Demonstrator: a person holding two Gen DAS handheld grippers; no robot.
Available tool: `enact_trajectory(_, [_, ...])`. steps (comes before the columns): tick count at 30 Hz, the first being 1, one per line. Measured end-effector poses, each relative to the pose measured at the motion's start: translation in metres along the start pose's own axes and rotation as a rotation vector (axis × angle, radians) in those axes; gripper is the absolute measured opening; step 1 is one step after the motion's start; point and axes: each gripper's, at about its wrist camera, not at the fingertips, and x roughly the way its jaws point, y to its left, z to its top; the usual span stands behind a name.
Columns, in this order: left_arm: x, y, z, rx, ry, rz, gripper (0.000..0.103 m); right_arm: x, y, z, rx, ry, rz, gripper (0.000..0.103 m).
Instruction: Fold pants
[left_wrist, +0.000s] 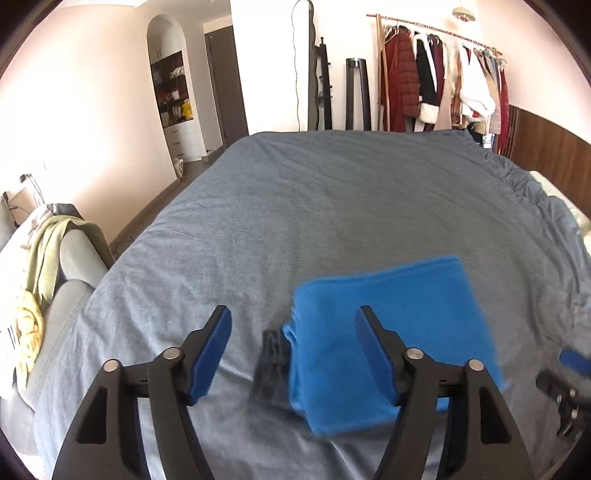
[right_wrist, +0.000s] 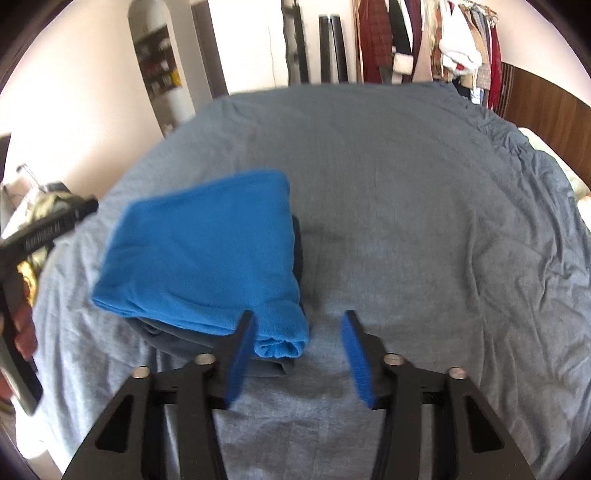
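With both the left hand-held gripper (left_wrist: 293, 354) and right hand-held gripper (right_wrist: 297, 356) spread and empty just beside the folded pants (right_wrist: 207, 251), a stray finger could snag and undo the fold.

left wrist: low over bed (left_wrist: 332, 206) | right wrist: similar, blurred | shared: pants (left_wrist: 391, 332)

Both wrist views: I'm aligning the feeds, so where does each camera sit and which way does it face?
Left wrist: sits behind the open left tongs, facing across the bed to the clothes rack; the right tongs show at its right edge.
Right wrist: sits behind the open right tongs, facing the same way; the left tongs and hand show at its left edge.
Shared: folded blue pants, bed, rack.
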Motion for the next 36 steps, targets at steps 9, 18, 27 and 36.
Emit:
enact_trajectory(9, [-0.058, -0.041, -0.044, 0.002, -0.021, -0.055, 0.082, -0.051, -0.026, -0.010, -0.096, -0.151, 0.000, 0.085])
enact_trajectory(18, [-0.082, -0.071, -0.090, 0.031, -0.072, -0.090, 0.092, -0.058, -0.059, -0.035, -0.017, -0.181, 0.041, 0.089])
enact_trajectory(27, [-0.094, -0.092, -0.134, 0.028, -0.150, -0.081, 0.092, -0.053, -0.070, -0.082, -0.046, -0.276, 0.061, 0.089])
enact_trajectory(36, [-0.145, -0.095, -0.172, -0.016, -0.176, -0.072, 0.092, -0.087, -0.074, -0.126, -0.102, -0.351, 0.086, 0.089])
